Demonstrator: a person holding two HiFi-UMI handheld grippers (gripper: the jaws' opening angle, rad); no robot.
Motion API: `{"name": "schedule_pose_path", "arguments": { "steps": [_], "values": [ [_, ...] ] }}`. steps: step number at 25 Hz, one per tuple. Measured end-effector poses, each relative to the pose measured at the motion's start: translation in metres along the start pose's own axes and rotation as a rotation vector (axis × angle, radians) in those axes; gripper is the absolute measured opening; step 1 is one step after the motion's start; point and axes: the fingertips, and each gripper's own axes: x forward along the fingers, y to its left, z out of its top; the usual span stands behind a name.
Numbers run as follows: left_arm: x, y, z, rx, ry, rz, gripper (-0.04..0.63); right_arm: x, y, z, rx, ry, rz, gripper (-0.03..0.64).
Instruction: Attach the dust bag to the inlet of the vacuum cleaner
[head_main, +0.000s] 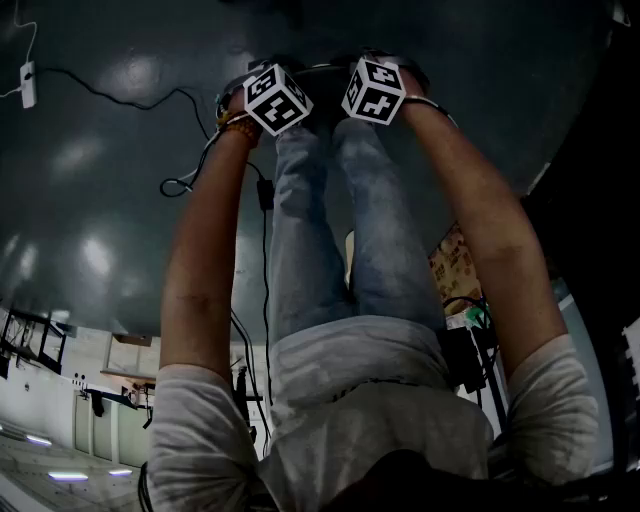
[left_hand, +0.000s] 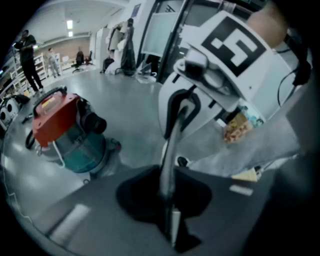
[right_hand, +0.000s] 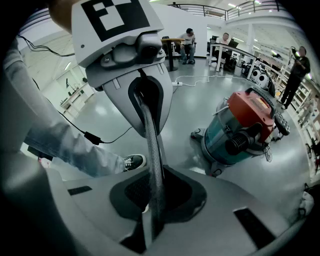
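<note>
- The jaws of your left gripper (left_hand: 168, 192) and right gripper (right_hand: 154, 192) are pressed together, empty.
- The vacuum cleaner (right_hand: 245, 127) stands at 2 o'clock in the right gripper view; no dust bag shows.
- Expect a light, floppy bag; grip its stiff collar.

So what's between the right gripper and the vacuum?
Only bare floor; the right gripper view shows nothing else between the right gripper and the vacuum.

Faded jeans (head_main: 390, 240) — pale T-shirt (head_main: 360, 390).

Glossy floor (right_hand: 200, 100); smooth plastic vacuum cleaner (right_hand: 235, 135); faded denim jeans (head_main: 380, 230)
</note>
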Motion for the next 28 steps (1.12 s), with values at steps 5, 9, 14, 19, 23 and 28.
{"name": "schedule_pose_path", "arguments": {
  "steps": [5,9,14,19,23,28],
  "values": [
    [-0.012,0.001,-0.009,-0.018,-0.008,0.006,0.037,-0.001,0.003,0.014,-0.03,-0.003,0.006,0.037],
    [-0.015,0.022,-0.006,-0.042,0.012,0.026,0.035,0.002,-0.017,0.023,-0.055,-0.021,0.022,0.037],
    [-0.003,0.04,-0.003,-0.042,0.046,0.014,0.036,0.013,-0.035,0.017,-0.053,-0.052,0.048,0.037],
    [0.01,0.057,0.016,-0.051,0.071,0.028,0.037,0.013,-0.06,0.004,-0.041,-0.081,0.039,0.037],
    [0.014,0.065,0.037,-0.049,0.086,0.039,0.037,0.002,-0.078,-0.007,-0.056,-0.095,0.041,0.037],
    [0.018,0.098,0.05,-0.04,0.087,0.067,0.035,0.005,-0.113,-0.004,-0.059,-0.092,0.017,0.037]
  ]
}}
